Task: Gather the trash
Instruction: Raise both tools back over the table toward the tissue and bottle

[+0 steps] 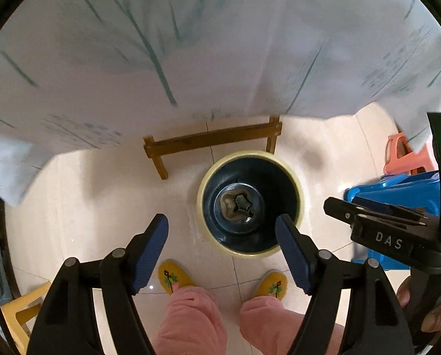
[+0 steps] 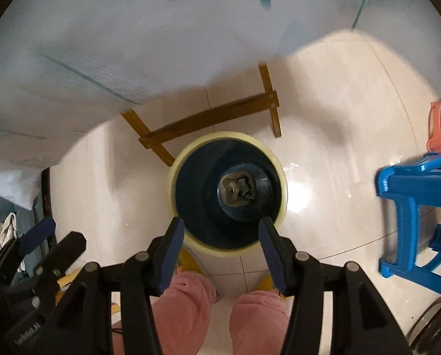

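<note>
Now your left hand-held gripper (image 1: 222, 245) and right hand-held gripper (image 2: 219, 245) both hang released and empty above the round dark bin with a cream rim (image 1: 297, 183). Crumpled brownish trash (image 1: 235, 205) lies at its bottom, on the floor beside the cloth-covered table (image 1: 161, 44).

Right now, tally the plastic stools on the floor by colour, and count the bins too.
Blue stool: 1
Orange stool: 1
Yellow stool: 1
Bin, cream rim, dark inside: 1
Total: 4

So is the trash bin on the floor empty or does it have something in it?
Not empty. Looking down into the upright trash bin, crumpled brownish trash lies at its bottom; what it is cannot be told.
</note>
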`<state>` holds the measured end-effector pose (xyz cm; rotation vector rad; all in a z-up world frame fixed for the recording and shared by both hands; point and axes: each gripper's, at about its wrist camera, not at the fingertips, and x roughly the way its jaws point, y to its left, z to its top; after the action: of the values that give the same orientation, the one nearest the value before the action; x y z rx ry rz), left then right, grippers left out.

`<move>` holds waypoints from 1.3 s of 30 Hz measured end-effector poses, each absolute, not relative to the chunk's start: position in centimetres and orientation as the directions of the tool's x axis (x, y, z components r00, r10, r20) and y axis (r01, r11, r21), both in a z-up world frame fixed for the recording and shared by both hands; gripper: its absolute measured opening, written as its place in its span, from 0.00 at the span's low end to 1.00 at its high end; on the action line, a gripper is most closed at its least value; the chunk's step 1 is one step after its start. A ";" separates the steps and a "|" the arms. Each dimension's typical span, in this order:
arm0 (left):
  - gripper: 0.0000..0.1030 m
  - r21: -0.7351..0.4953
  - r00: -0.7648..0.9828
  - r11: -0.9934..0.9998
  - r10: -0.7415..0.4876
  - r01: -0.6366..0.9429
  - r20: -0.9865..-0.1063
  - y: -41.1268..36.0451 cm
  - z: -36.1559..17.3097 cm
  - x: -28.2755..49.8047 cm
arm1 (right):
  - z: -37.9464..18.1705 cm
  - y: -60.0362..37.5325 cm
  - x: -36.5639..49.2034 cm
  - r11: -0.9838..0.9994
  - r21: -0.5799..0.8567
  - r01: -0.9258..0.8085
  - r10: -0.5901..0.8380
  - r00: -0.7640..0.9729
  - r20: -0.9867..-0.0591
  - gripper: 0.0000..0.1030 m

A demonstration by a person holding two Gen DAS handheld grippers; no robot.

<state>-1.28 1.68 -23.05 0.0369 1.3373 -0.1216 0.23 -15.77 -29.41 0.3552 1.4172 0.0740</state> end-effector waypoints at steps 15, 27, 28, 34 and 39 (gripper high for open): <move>0.71 -0.064 0.374 0.996 -0.085 0.069 -0.924 3.2 -3.0 -3.4 | -10.7 -14.9 -2.9 0.967 0.252 -0.032 0.252 0.259 -0.933 0.51; 0.71 0.044 0.588 0.996 -0.011 0.079 -0.809 2.3 7.4 -3.0 | 1.2 -15.4 -0.9 0.967 0.210 -0.146 0.255 0.493 -0.832 0.51; 0.71 0.056 0.599 0.996 0.001 0.073 -0.801 2.4 8.2 -2.8 | 1.7 -15.3 -0.8 0.966 0.210 -0.149 0.257 0.503 -0.825 0.51; 0.71 0.047 0.652 0.999 0.022 0.022 -0.758 3.9 12.0 -0.6 | 7.2 -14.7 1.8 0.952 0.236 -0.196 0.307 0.577 -0.757 0.51; 0.71 0.019 0.688 0.999 0.041 -0.039 -0.725 6.8 14.2 2.0 | 10.7 -12.8 4.5 0.939 0.217 -0.268 0.341 0.628 -0.700 0.69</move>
<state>1.97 6.79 14.23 0.0018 0.8112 0.0448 4.53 -12.82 10.74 0.0950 0.8213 0.3500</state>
